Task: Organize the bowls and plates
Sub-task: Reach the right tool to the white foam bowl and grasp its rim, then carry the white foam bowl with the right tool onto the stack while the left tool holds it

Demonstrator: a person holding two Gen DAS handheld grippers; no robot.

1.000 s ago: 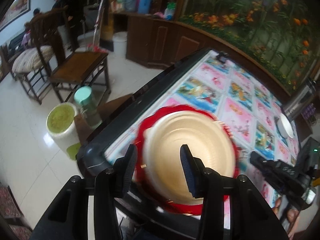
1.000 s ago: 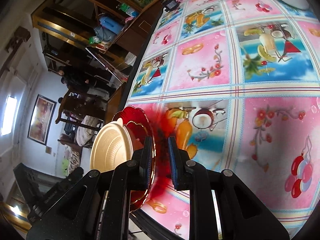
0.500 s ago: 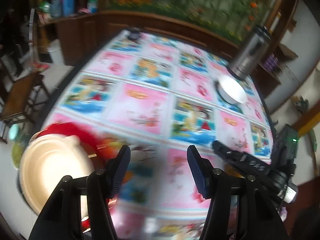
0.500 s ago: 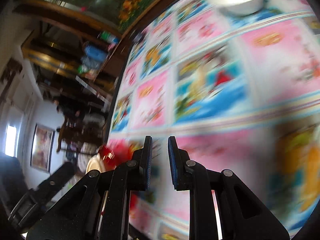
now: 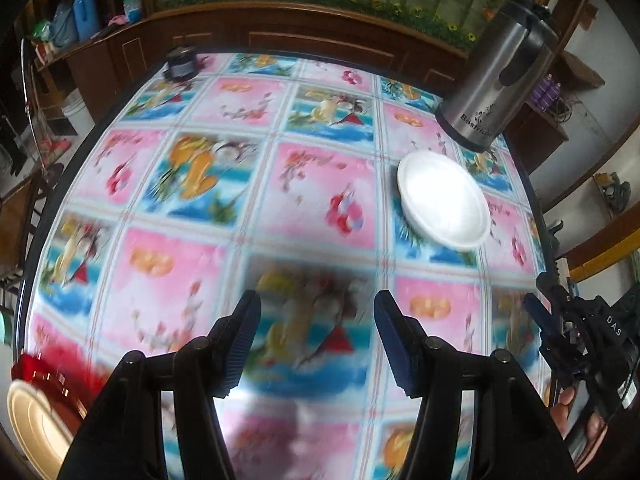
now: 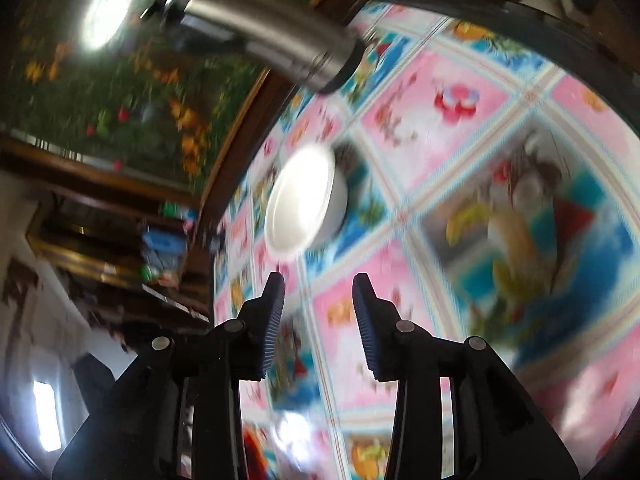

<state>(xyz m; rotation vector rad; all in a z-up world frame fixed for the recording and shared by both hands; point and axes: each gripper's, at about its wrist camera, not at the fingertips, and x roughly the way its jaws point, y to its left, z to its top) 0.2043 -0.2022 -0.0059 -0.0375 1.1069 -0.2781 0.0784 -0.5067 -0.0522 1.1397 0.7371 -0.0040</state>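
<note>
A white bowl (image 5: 444, 200) sits on the patterned tablecloth at the right, near a steel flask (image 5: 496, 76). My left gripper (image 5: 316, 340) is open and empty above the table's near middle. A red plate (image 5: 48, 376) with a cream bowl (image 5: 32, 424) on it lies at the lower left corner. In the right wrist view the white bowl (image 6: 304, 204) is just ahead of my right gripper (image 6: 318, 316), which is open and empty. The right gripper also shows at the right edge of the left wrist view (image 5: 560, 320).
The steel flask (image 6: 264, 36) stands behind the white bowl near the table's far edge. A small dark object (image 5: 182, 64) sits at the far left corner of the table. Wooden cabinets and shelves surround the table (image 5: 320, 184).
Both grippers have swung away from the red plate and cream bowl toward the white bowl. The right gripper, shut on the red plate's rim before, has opened. The left stays open.
</note>
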